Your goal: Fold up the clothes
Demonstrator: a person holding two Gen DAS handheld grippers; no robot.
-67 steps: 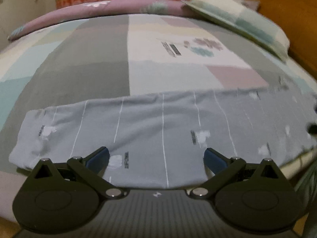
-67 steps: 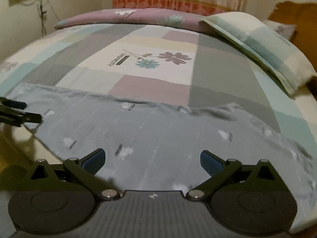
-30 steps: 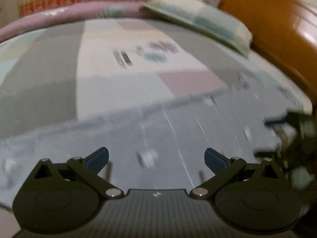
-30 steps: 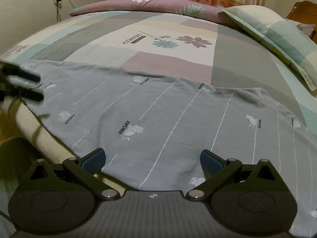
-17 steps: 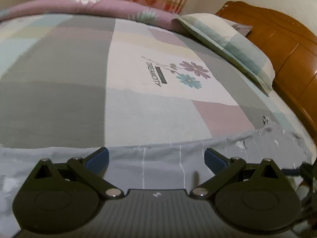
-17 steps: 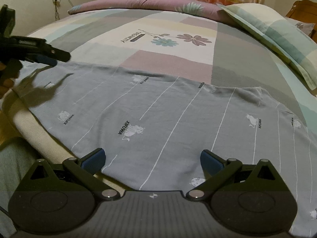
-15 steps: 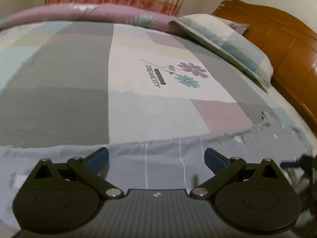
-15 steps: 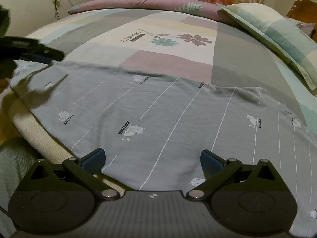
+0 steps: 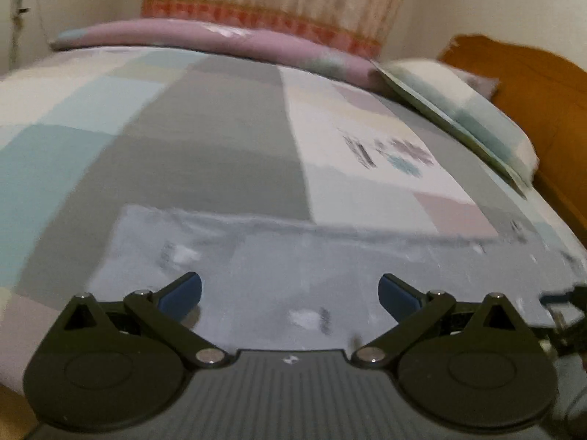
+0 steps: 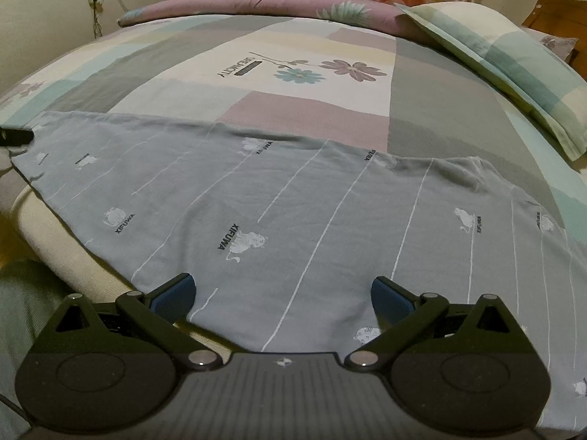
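A grey garment (image 10: 301, 216) with thin white stripes and small cat prints lies spread flat along the near side of the bed. The left wrist view shows the same grey garment (image 9: 293, 256), blurred by motion. My left gripper (image 9: 290, 293) hovers open over its left end, nothing between the blue pads. My right gripper (image 10: 282, 293) is open above the garment's near edge and holds nothing. The left gripper's tip (image 10: 14, 135) shows at the far left edge, by the garment's left corner. The right gripper (image 9: 565, 311) appears dark at the right edge of the left wrist view.
The bed carries a patchwork cover (image 10: 301, 73) with a flower print. A checked pillow (image 10: 513, 55) lies at the right, a rolled purple quilt (image 10: 275, 3) at the back. A wooden headboard (image 9: 532, 73) stands right. The cream mattress edge (image 10: 66, 242) runs near left.
The left gripper has swung to the left, toward the garment's left end, and its view is blurred. The right gripper has stayed still. The garment lies as before.
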